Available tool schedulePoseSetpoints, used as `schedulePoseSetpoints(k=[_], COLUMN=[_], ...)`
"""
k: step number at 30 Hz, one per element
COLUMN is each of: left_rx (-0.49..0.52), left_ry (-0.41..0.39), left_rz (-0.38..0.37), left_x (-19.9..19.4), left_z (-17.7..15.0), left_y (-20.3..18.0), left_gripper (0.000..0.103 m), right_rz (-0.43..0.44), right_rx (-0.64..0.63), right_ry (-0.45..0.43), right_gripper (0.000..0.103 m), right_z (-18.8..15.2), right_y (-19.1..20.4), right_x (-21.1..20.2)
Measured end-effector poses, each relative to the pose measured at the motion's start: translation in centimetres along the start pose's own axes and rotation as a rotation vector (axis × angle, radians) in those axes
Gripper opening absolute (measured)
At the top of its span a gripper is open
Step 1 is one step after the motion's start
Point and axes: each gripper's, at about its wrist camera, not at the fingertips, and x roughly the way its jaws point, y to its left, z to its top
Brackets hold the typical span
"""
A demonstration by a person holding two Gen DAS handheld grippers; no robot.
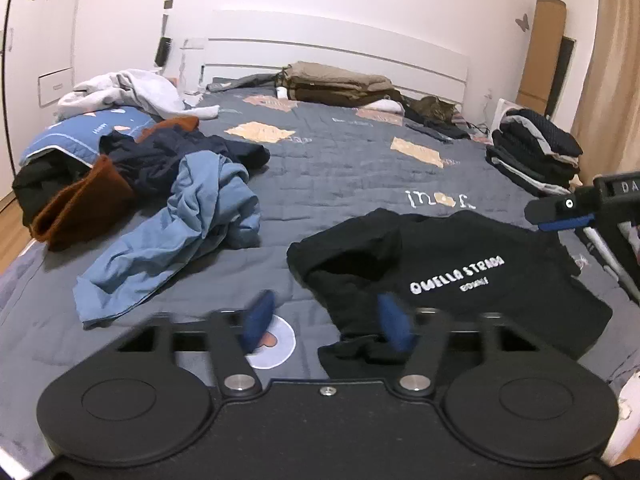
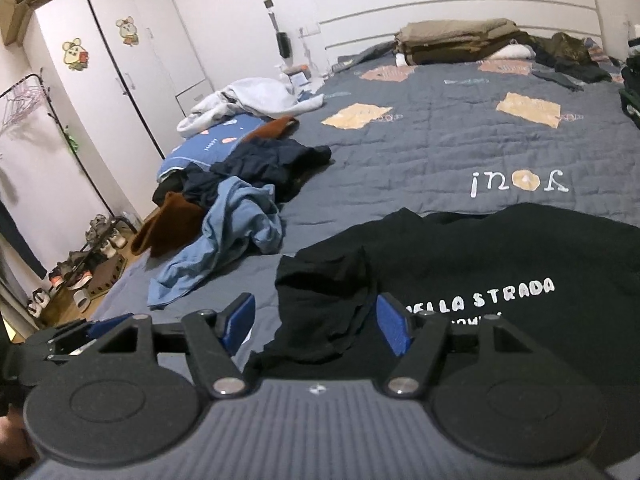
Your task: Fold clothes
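The left tool (image 1: 326,326), its blue pads blurred, hangs with jaws partly apart just above the near left edge of a black cotton T-shirt with white lettering (image 1: 460,276); no cloth is pinched between them. The right tool (image 2: 316,322) stands wider, its blue pads on either side of the shirt's rumpled sleeve without pressing it. The shirt lies on the near part of the grey quilted bed cover (image 1: 340,168). A crumpled light-blue garment (image 1: 180,232) lies to its left, apart from it.
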Motion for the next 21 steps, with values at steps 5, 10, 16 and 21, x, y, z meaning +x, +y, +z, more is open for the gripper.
schedulePoseSetpoints(k=[5,10,16,21], left_rx=[0.002,-0.020,0.000,0.027], left_ry=[0.037,0.067,0.073,0.081], left_rz=[-0.026,-0.026,-0.041,-0.048], left_x=[2.5,5.1,7.8,11.0], left_z=[-0.7,-1.1,-0.7,-0.1], left_y=[1.3,2.7,3.4,4.0], left_gripper=[0.017,0.017,0.018,0.022], right_rz=[-0.013,-0.020,-0.022,-0.032], right_rx=[-0.006,-0.038,-0.073,-0.095], right_ry=[0.019,0.034,0.048,0.053], right_gripper=[0.067,0.067,0.067,0.067], right_z=[0.5,0.9,1.5,2.0], right_y=[-0.1,0.3,0.5,0.5], right_x=[2.8,5.4,8.5,11.0])
